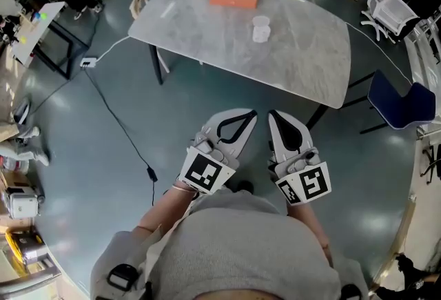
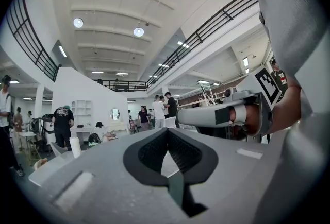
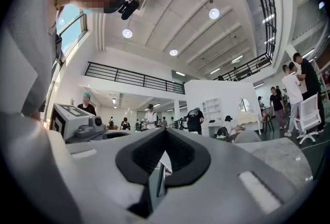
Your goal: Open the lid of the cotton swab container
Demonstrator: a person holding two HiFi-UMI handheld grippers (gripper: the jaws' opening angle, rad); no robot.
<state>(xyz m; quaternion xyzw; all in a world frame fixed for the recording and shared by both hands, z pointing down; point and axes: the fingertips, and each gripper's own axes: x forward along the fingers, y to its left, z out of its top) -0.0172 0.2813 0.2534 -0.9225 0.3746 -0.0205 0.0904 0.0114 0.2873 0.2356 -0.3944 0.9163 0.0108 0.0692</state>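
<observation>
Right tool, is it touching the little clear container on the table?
Apart. The head view shows the right tool held short of the table's near edge, while the clear container stands farther up the table.

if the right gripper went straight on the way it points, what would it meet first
Probably the near edge of the grey table, straight ahead of the right gripper; height is unclear, so it might pass just over the top.

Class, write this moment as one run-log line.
left gripper: shut, empty | right gripper: shut, empty | cotton swab container: on table, untouched
</observation>
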